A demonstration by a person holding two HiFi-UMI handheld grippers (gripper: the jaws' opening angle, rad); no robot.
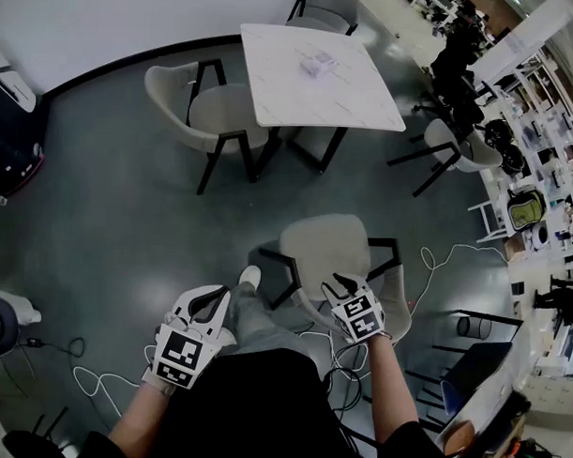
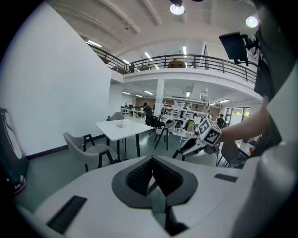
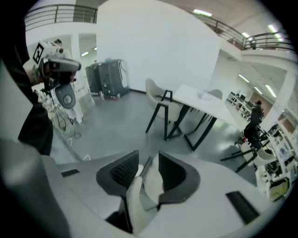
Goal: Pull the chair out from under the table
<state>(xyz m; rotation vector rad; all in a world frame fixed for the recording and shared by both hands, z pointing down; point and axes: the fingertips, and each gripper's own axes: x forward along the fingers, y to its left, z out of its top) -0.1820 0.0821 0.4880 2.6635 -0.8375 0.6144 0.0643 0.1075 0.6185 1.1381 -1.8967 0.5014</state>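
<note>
Our right gripper (image 3: 149,157) hangs with its jaws partly apart and grips nothing; the pale rim of the chair (image 1: 325,245) shows below through the gap. Our left gripper (image 2: 152,161) has its tips together, empty. The chair stands on the grey floor (image 1: 127,227) just before our legs, well apart from the white table (image 1: 291,92), where a second chair (image 1: 220,113) sits at the left edge
</note>
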